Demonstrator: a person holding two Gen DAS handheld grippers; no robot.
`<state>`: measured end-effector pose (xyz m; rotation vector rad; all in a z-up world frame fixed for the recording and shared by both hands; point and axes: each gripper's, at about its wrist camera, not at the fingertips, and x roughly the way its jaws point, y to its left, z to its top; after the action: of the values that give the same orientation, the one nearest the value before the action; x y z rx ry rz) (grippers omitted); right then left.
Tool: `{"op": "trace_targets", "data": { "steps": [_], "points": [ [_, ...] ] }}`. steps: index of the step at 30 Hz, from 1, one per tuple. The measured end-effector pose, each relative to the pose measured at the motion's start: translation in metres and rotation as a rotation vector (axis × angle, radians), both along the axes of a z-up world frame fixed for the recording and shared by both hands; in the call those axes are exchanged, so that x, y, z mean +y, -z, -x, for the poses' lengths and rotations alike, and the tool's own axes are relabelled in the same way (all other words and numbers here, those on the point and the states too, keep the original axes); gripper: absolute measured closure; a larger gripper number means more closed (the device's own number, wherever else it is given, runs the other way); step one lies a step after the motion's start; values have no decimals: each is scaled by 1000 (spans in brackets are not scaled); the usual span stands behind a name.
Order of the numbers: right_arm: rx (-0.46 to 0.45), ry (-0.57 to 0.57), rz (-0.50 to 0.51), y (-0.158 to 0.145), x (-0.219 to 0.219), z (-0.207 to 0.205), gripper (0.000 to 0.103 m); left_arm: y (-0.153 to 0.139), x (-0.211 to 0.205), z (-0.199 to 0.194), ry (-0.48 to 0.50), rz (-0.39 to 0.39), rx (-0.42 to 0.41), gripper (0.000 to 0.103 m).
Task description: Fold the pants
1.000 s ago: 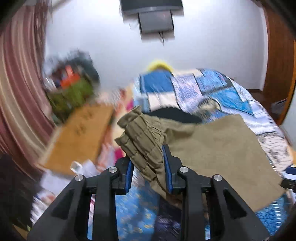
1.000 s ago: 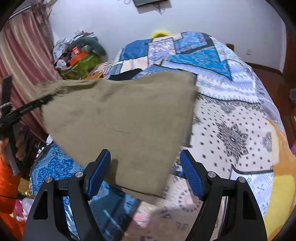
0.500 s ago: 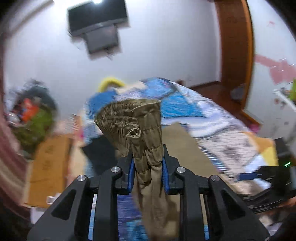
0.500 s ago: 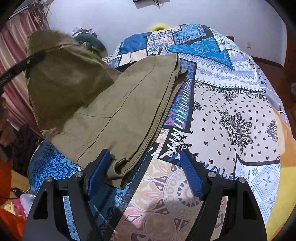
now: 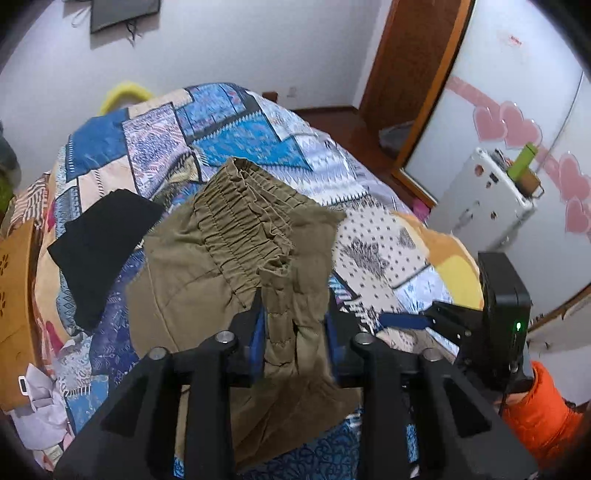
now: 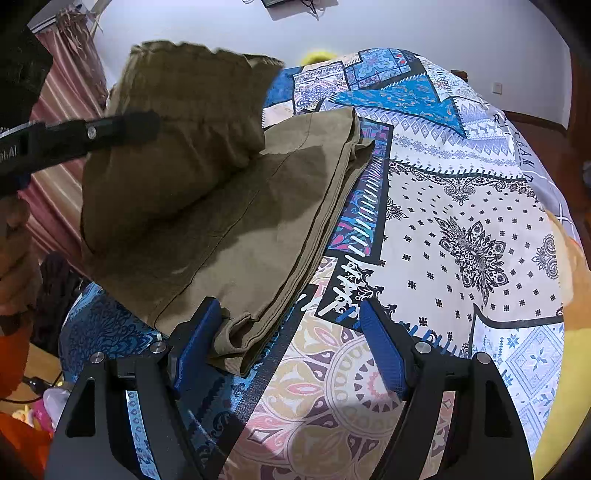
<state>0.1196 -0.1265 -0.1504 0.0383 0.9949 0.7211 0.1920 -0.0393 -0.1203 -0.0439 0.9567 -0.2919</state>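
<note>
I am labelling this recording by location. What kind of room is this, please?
Most likely a home bedroom: a bed with a patchwork bedspread, a wall-mounted TV and a wooden door frame.

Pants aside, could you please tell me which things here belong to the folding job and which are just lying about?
Job:
- pants, waistband end lifted
- left gripper, shut on the waistband
- right gripper, open at the hem end
- bed

Lying about:
- black cloth
- wall screen
- white cabinet
- curtain
</note>
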Motion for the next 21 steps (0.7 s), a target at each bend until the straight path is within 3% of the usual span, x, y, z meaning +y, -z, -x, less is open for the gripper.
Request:
{"op": "trace_targets", "data": {
  "steps": [1,4,12,17,21],
  "points": [
    [0,3,0,0,-1,0,28,0,-1,3,11,11,5,46],
    [1,13,-4,-1,-1,0,29,-10,-4,13,16,6,-47,26],
    [1,42,-24,-3,-10,-1,29,-22,40,-4,-113,-159,-150,11],
    [-18,54,-17,-8,-12,0,28,-3,83,-53,-194,-234,-93,10],
    [-52,55,9,-13,-10,3,28,23,107,-94,-214,-239,-8,10]
  ]
}}
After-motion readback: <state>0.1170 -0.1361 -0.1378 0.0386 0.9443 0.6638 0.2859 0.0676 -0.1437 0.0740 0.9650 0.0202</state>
